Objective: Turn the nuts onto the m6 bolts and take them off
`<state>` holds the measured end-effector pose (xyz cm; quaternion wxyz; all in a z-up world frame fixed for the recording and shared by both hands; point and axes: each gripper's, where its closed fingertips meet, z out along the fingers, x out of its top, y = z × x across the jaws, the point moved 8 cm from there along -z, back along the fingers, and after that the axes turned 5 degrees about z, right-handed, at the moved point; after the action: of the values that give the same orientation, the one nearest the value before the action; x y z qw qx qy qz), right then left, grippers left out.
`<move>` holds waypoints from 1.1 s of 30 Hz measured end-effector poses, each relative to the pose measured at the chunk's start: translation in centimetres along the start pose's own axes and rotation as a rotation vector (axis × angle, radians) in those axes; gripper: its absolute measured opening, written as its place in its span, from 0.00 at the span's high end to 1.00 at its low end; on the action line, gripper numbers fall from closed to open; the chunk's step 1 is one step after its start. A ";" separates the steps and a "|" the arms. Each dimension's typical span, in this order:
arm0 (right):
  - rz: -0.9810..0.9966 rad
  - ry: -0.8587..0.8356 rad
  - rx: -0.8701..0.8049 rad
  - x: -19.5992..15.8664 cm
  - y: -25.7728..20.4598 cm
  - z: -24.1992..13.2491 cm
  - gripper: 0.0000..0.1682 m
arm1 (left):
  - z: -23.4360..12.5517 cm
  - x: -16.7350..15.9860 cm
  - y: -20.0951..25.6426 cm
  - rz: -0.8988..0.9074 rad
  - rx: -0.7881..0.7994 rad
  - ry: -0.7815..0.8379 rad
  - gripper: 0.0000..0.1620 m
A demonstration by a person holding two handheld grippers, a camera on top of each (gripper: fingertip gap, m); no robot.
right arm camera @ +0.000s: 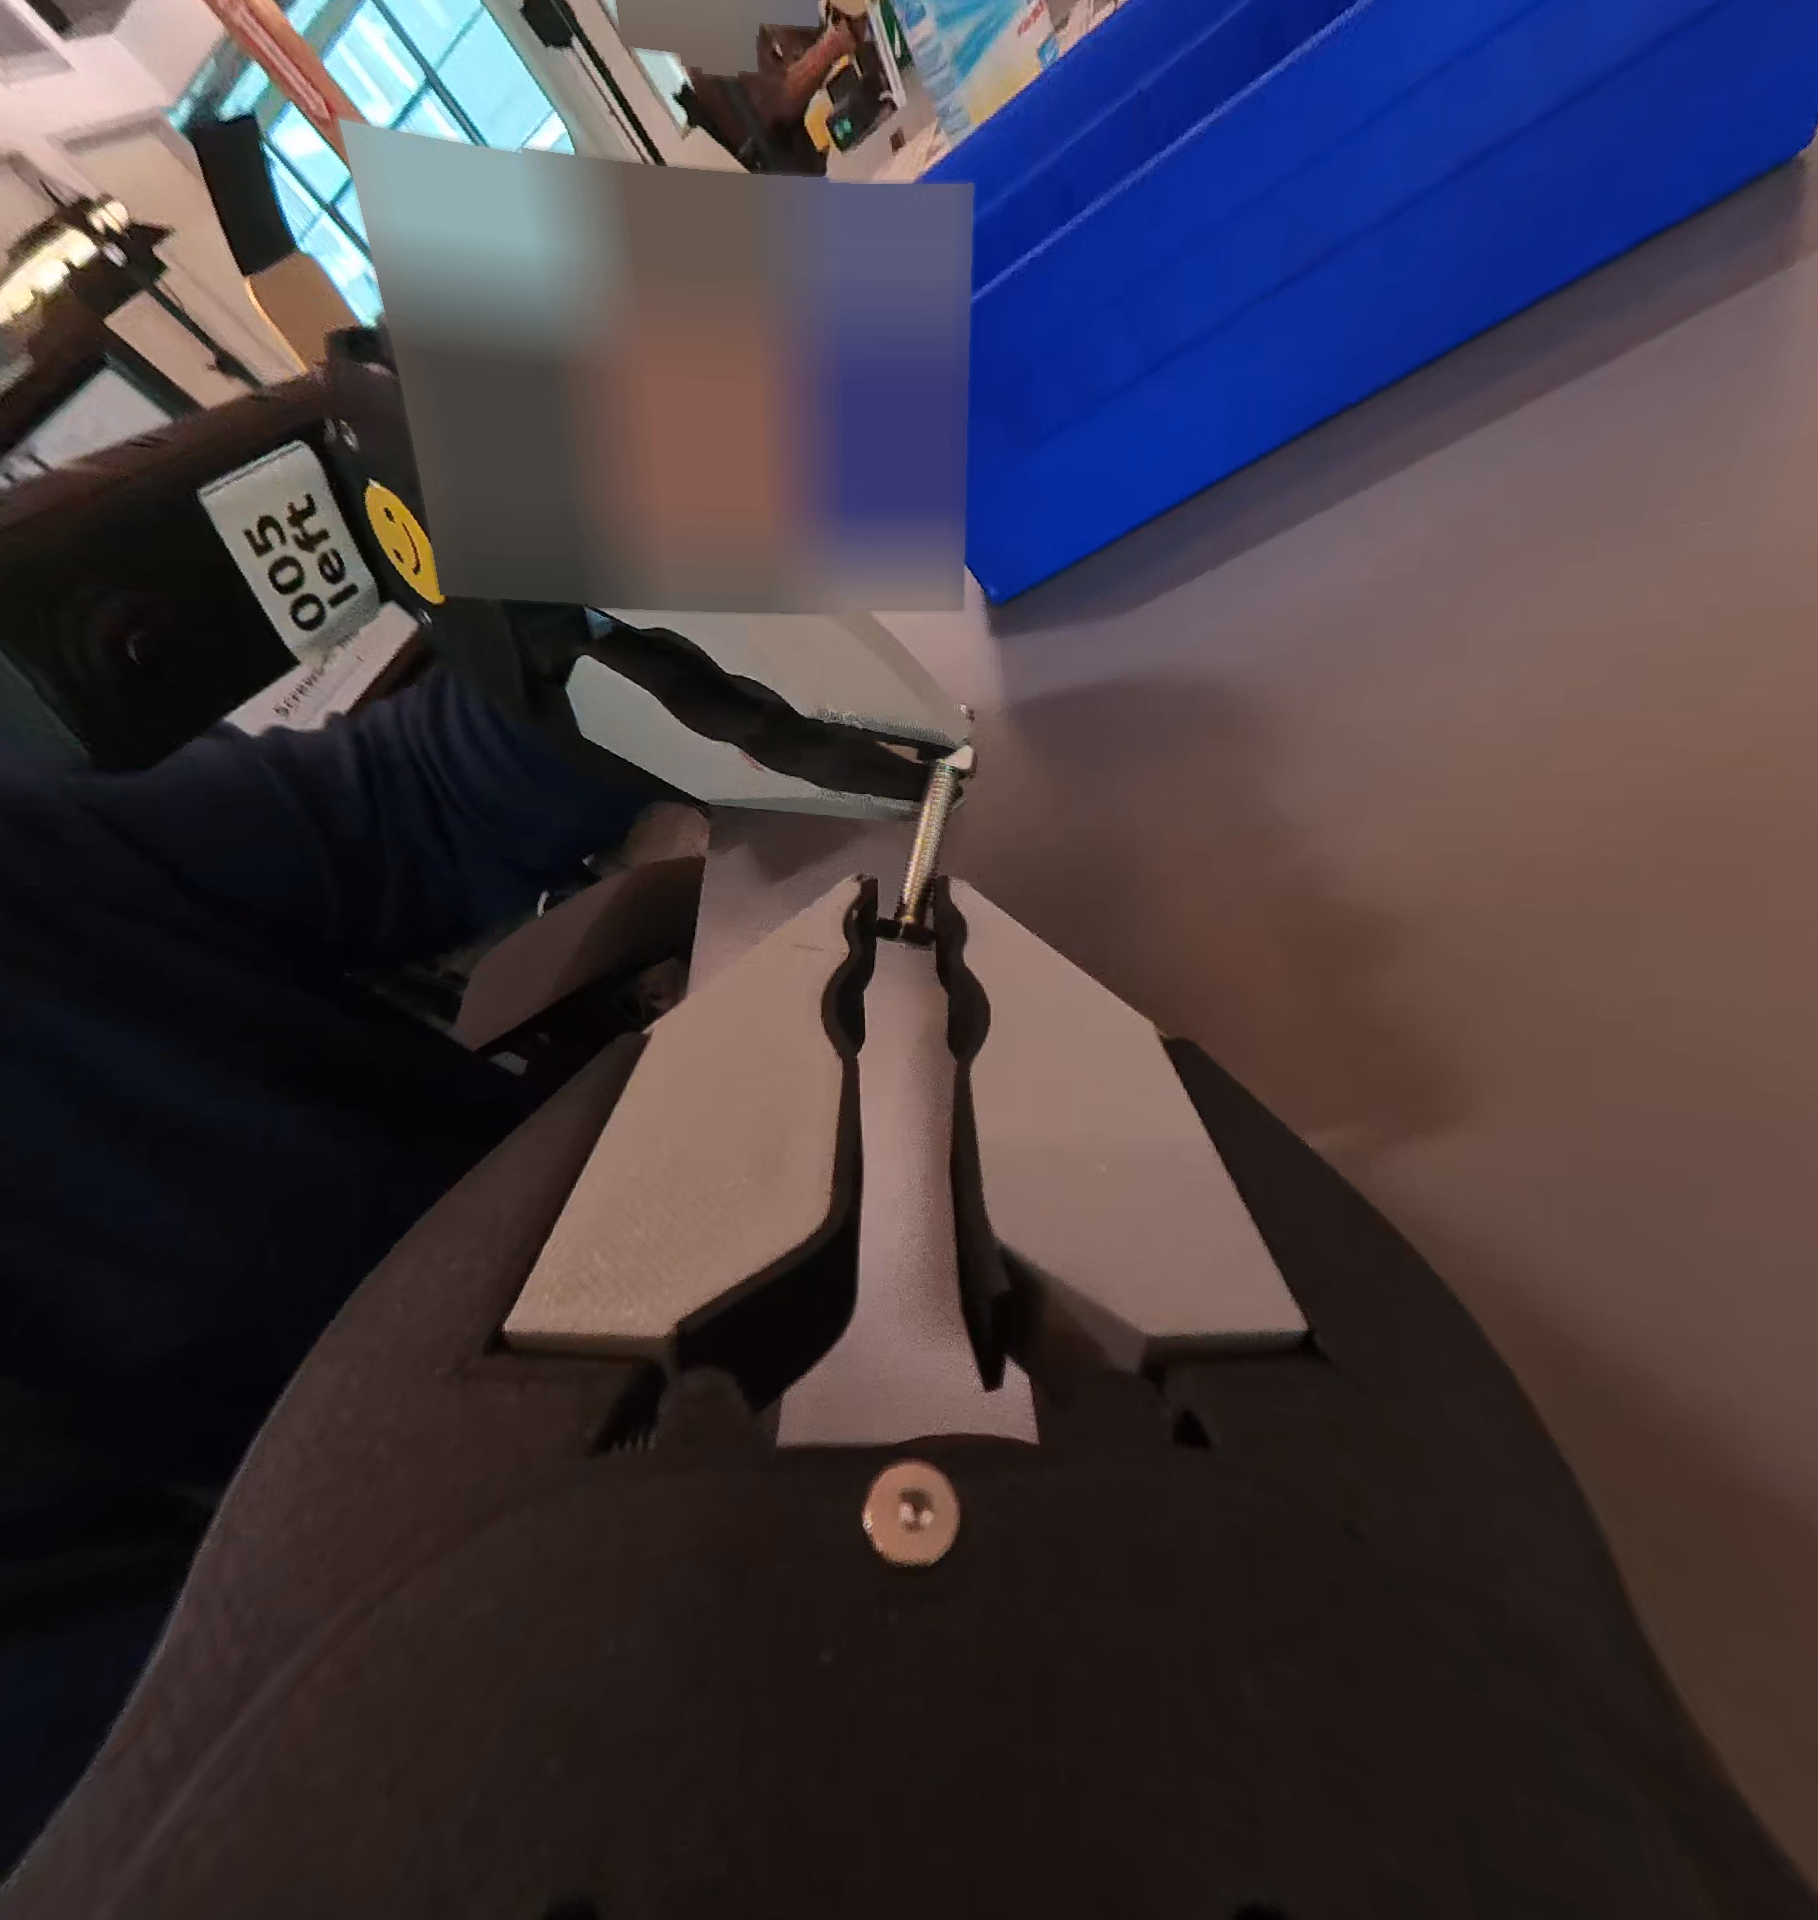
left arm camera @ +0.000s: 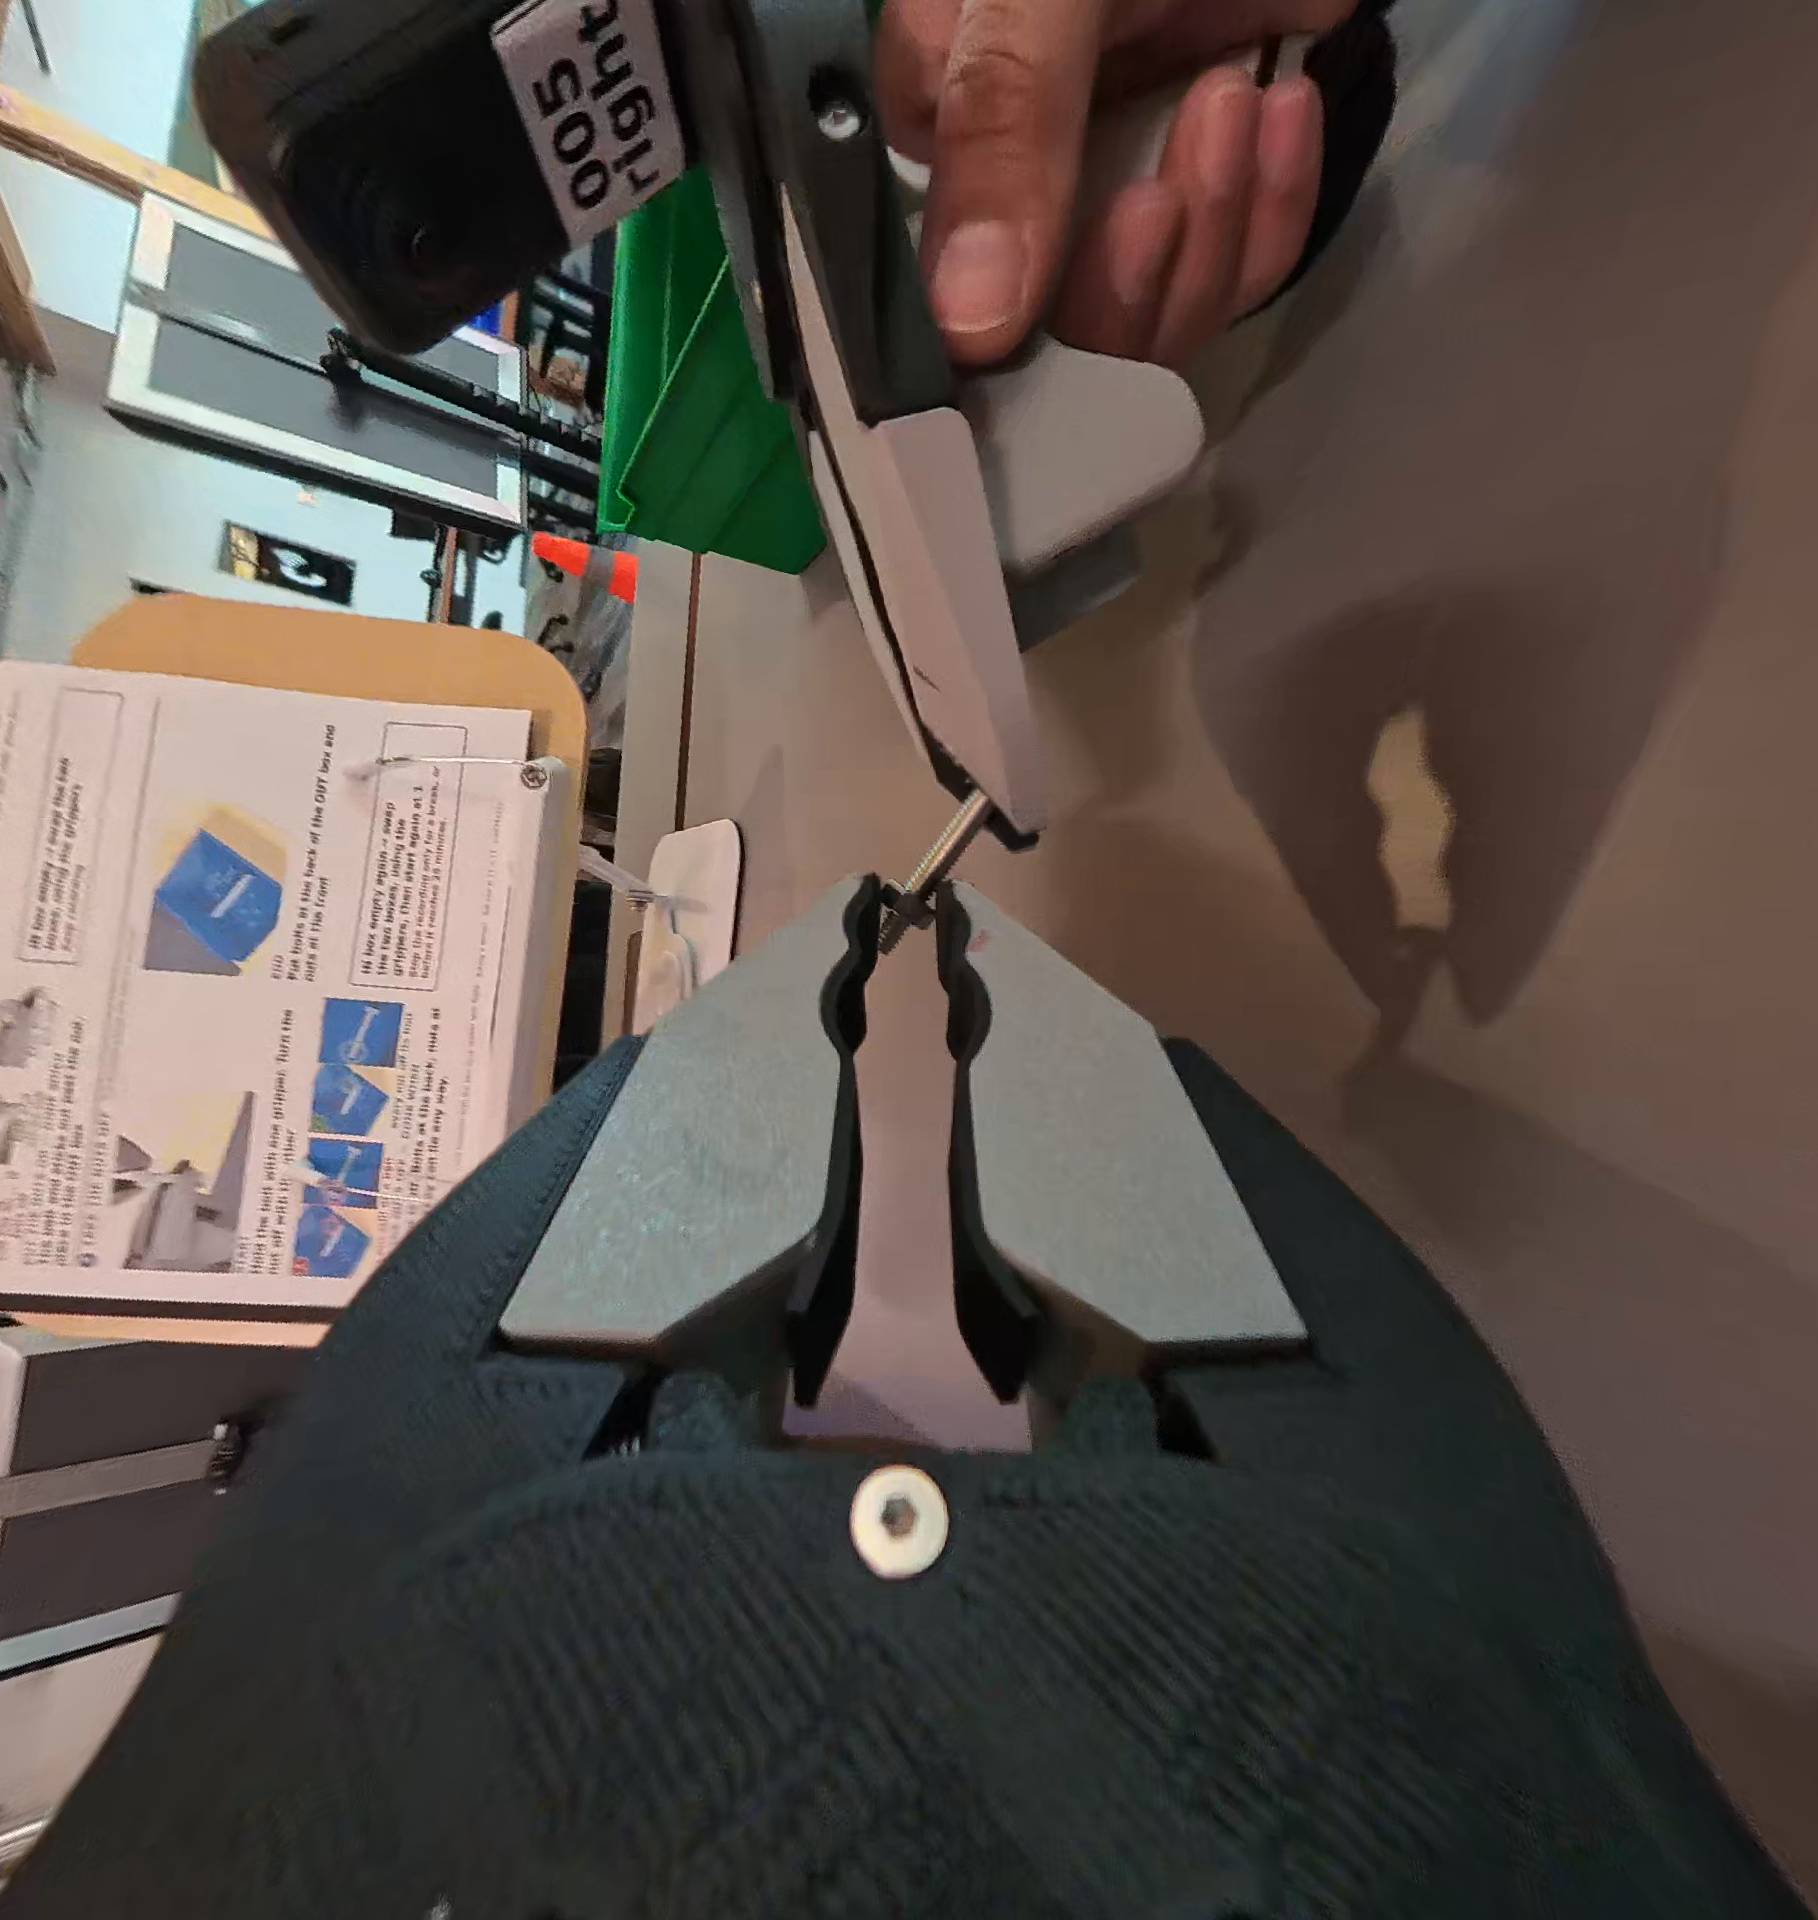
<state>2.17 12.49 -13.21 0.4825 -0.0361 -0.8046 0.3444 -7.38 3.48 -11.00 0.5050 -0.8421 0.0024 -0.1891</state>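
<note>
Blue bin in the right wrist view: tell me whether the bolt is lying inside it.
No. The bolt is held above the table between the right gripper and left gripper, apart from the blue bin.

Nut [left arm camera: 910, 916] at tips of left hand-held gripper [left arm camera: 907, 914]: small, half buried between the black pads; its shape cannot be made out. Bolt [right arm camera: 931, 831]: head hidden inside the tips of right hand-held gripper [right arm camera: 910, 928]; far end covered by the other gripper's pads. Hand [left arm camera: 1102, 177] above the left hand-held gripper: cut off by top edge. Green bin [left arm camera: 697, 416]: partly behind the far gripper. Blue bin [right arm camera: 1404, 260] ahead and right of the right hand-held gripper: cropped by top edge, contents out of sight. Counter [right arm camera: 1456, 831]: blurred.
</note>
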 end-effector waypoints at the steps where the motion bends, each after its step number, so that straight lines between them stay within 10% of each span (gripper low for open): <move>1: -0.013 -0.007 -0.006 0.0 -0.1 0.1 0.96 | 0.0 0.1 0.1 0.024 0.007 -0.002 0.94; 12: -0.079 0.142 -0.101 1.4 -0.1 -2.0 0.96 | -0.8 -2.2 -1.7 -0.568 0.131 0.214 1.00; 19: -0.229 0.209 -0.156 2.0 -1.4 -2.3 0.96 | 0.6 -3.5 -1.8 -1.175 -0.197 0.497 1.00; 33: -0.471 0.239 -0.407 2.1 -2.1 -2.2 0.96 | 2.7 -2.4 -3.1 -1.365 -0.270 0.662 0.98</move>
<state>3.40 12.87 -9.68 0.6225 0.0149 -0.7809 0.0489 -9.28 7.71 -10.27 0.1420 -0.6108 -0.3437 -0.6990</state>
